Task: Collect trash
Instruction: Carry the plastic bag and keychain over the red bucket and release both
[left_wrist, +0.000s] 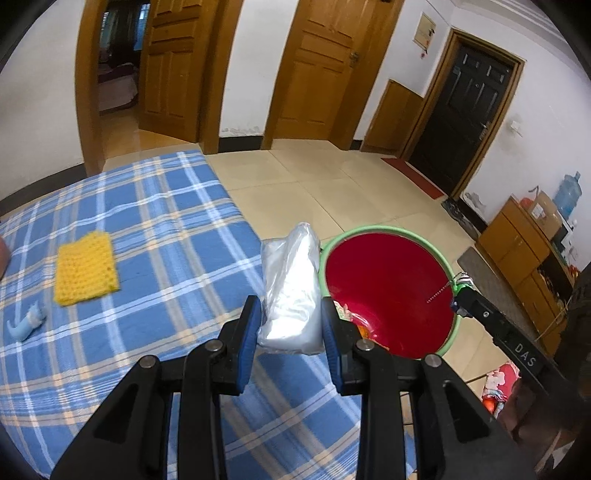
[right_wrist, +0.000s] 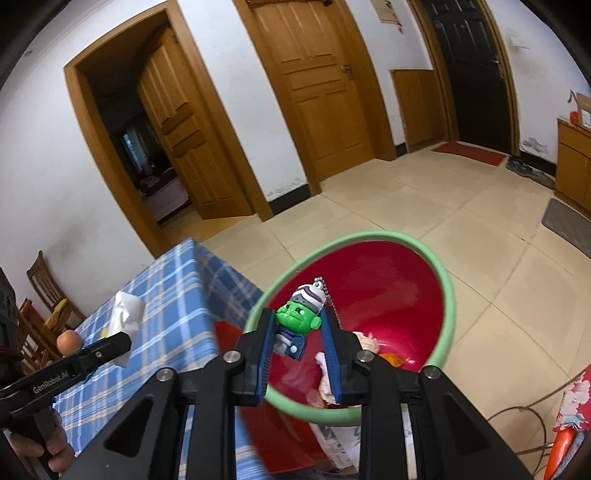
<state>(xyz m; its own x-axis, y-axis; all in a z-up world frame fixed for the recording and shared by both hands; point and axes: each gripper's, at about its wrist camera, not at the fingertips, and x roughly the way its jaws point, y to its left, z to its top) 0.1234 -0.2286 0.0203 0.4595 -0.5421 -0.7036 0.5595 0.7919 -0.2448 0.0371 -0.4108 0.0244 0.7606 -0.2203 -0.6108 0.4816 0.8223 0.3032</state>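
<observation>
Left hand-held gripper (left_wrist: 289, 325) clamped on a crumpled clear plastic bag (left_wrist: 291, 291), blue pads pressed against both its sides, poised over the edge of the table (left_wrist: 147, 221) with its blue plaid cloth, just beside the bin's green rim. Right hand-held gripper (right_wrist: 299, 345) closed on a small green-faced toy figure keychain (right_wrist: 297, 321), purple-and-white striped cap uppermost, bead chain trailing from the top, suspended above the open mouth of the red bin (right_wrist: 388, 295). Bin standing on the tiled floor (right_wrist: 480, 229) right next to the table's corner, with some scraps of orange and pale litter already at the bottom. Left behind on the cloth: a yellow crocheted square (left_wrist: 86, 269) and a small pale blue item (left_wrist: 27, 321) nearer the edge, well apart from the bag. In the right wrist view, an egg-like brown object (right_wrist: 68, 341) just beyond the left tool's body. Wooden doors (left_wrist: 321, 74) and a dark door in the background.
</observation>
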